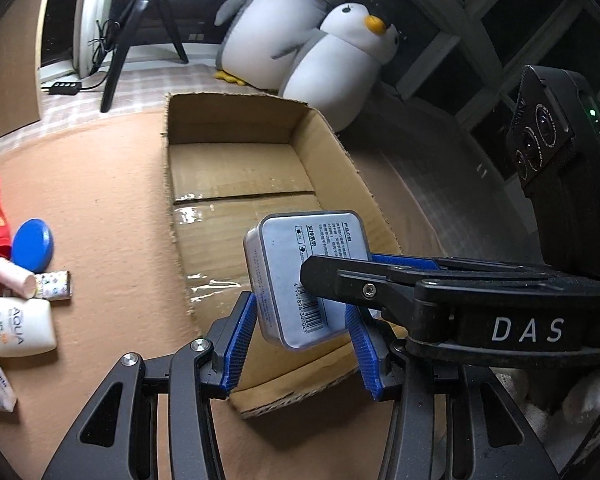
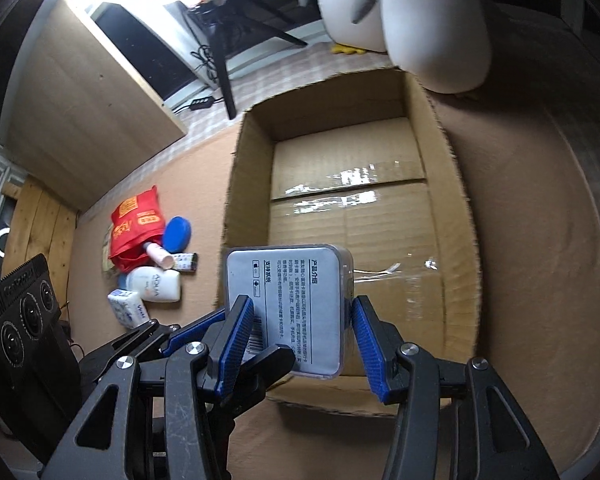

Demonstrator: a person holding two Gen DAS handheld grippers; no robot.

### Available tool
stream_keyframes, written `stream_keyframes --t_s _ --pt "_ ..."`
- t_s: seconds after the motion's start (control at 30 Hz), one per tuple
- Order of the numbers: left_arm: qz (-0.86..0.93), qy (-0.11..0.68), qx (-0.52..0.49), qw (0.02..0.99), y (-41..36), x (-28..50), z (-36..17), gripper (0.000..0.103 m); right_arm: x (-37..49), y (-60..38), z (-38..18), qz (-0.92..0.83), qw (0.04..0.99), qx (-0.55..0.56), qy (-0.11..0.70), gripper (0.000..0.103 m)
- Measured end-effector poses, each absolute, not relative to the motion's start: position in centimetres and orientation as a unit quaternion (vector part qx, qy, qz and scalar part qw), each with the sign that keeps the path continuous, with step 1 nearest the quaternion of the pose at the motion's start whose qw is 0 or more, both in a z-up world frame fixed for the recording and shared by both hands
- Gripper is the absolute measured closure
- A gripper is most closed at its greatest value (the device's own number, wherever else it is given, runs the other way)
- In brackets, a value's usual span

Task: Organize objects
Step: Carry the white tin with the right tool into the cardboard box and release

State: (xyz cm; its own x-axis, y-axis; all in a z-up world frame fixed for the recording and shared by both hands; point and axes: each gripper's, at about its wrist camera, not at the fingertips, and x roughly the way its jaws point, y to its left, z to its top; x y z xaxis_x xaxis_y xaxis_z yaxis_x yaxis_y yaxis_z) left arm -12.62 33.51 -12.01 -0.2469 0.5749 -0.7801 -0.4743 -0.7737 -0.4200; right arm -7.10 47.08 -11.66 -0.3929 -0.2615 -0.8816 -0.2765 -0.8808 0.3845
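A flat silver tin (image 1: 300,276) with a printed label and barcode hangs over the near end of an open cardboard box (image 1: 236,184). My left gripper (image 1: 300,344) is shut on the tin's lower sides with its blue pads. My right gripper (image 1: 340,268) reaches in from the right and clamps the same tin. In the right wrist view the tin (image 2: 292,300) sits between the right gripper's (image 2: 300,332) pads above the box (image 2: 348,216), and the left gripper's fingers (image 2: 268,362) cross in from the lower left. The box floor is bare, taped cardboard.
Left of the box on the brown mat lie a red pouch (image 2: 134,224), a blue round lid (image 2: 177,233), a white AQUA bottle (image 2: 156,284), a pink tube (image 1: 14,276) and small packs. Two plush penguins (image 1: 284,28) and a tripod (image 1: 140,28) stand behind the box.
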Motion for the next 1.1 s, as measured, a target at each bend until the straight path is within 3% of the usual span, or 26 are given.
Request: stream_keyframes --t_s 0.2,0.27,0.3,0.4,1.1 --pt "0.787 -0.041 -0.516 0.336 33.9 -12.9 -12.3 0.053 -6.9 47.7 -11.9 0.799 0.006 -0.551 0.241 0.056" --pt "0.788 -0.034 -0.52 0.328 33.9 -13.0 -12.4 0.034 -6.8 47.7 -11.7 0.805 0.011 -0.547 0.232 0.053" --pt "0.789 -0.033 -0.52 0.325 33.8 -13.1 -12.4 0.022 -6.8 47.8 -11.6 0.806 0.018 -0.546 0.227 0.045" --pt "0.794 -0.03 -0.514 0.322 33.1 -12.9 -12.3 0.022 -6.7 48.0 -11.1 0.815 0.046 -0.537 0.212 0.035" --pt "0.814 -0.033 -0.498 0.298 26.2 -11.3 -10.2 0.022 -7.3 45.1 -9.9 0.823 0.04 -0.526 0.21 0.035"
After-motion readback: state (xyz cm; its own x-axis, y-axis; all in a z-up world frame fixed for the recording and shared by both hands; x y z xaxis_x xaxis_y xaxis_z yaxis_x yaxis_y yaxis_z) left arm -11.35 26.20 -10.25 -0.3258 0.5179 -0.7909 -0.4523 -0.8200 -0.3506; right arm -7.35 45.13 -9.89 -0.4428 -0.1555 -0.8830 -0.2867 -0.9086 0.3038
